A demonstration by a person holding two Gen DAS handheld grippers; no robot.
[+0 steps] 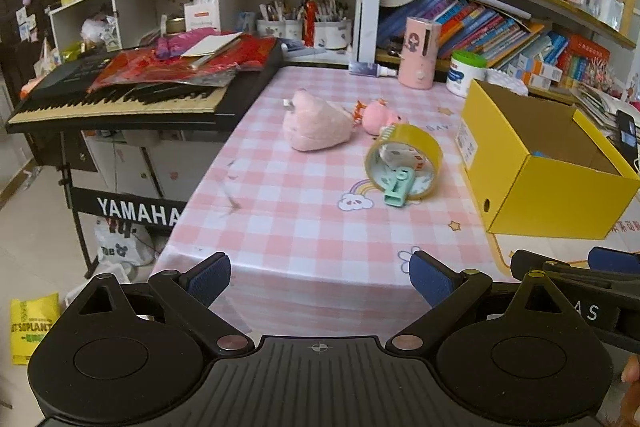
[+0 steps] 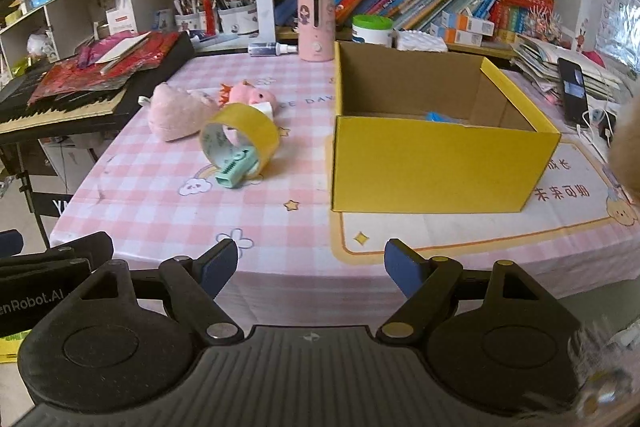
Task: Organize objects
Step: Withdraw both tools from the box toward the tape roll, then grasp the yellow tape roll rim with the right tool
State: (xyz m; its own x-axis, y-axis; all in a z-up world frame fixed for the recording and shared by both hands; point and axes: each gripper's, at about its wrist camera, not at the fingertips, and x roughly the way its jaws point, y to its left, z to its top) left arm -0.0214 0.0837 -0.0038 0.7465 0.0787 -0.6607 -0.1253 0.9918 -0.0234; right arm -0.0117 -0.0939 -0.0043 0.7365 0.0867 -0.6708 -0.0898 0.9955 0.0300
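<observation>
An open yellow cardboard box (image 1: 560, 195) (image 2: 440, 167) stands on the pink checked table, with a blue item (image 2: 438, 117) inside. Left of it lie a yellow tape roll (image 1: 416, 143) (image 2: 250, 125), a mint green clip (image 1: 398, 189) (image 2: 236, 167) leaning in it, a pale pink plush (image 1: 316, 127) (image 2: 176, 113) and a smaller pink plush toy (image 1: 378, 115) (image 2: 248, 93). My left gripper (image 1: 320, 277) is open and empty at the table's front edge. My right gripper (image 2: 312, 267) is open and empty, in front of the box.
A Yamaha keyboard (image 1: 120, 95) piled with red bags stands left of the table. A pink cylinder (image 1: 420, 53) (image 2: 316, 25), a white tub (image 2: 372, 29) and a spray bottle (image 2: 272, 47) stand at the back. Bookshelves rise behind. A phone (image 2: 574, 91) lies right.
</observation>
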